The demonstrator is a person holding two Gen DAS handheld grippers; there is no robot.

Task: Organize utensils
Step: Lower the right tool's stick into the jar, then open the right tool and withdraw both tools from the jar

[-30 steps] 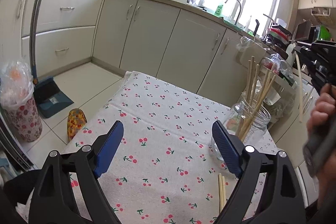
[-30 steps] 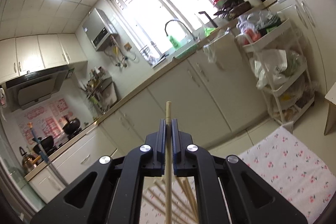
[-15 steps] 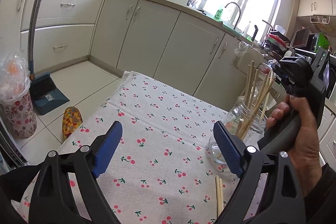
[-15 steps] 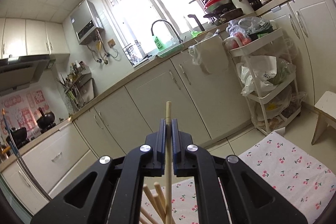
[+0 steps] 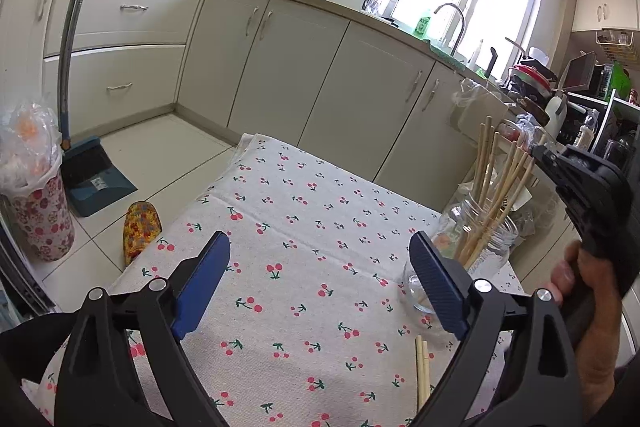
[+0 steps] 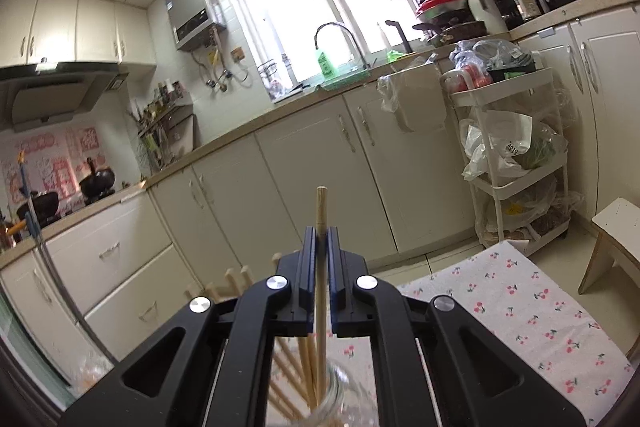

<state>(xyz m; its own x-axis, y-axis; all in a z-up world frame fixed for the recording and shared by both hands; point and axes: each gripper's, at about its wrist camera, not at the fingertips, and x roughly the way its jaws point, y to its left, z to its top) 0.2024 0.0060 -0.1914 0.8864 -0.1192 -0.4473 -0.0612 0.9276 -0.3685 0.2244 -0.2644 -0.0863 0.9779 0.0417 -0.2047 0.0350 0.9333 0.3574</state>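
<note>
A glass jar [image 5: 476, 239] holding several wooden chopsticks [image 5: 492, 179] stands at the right of the cherry-print table [image 5: 304, 227]. My right gripper [image 6: 320, 247] is shut on one upright chopstick [image 6: 321, 211] whose lower end reaches into the jar's mouth [image 6: 332, 403]. In the left wrist view the right gripper [image 5: 540, 157] hovers just right of the jar's chopsticks. My left gripper [image 5: 320, 287] is open and empty above the table's near side. Two chopsticks [image 5: 422, 367] lie on the cloth below the jar.
Kitchen cabinets [image 5: 320, 75] run behind the table. A flowered bin [image 5: 40, 203], a dustpan [image 5: 92, 179] and a slipper [image 5: 142, 227] are on the floor at left. A white trolley [image 6: 516, 163] and a stool [image 6: 612, 239] stand at right.
My right gripper has come down with its chopstick toward the jar, and the stick's lower end now sits in the jar mouth. The left gripper has barely moved.
</note>
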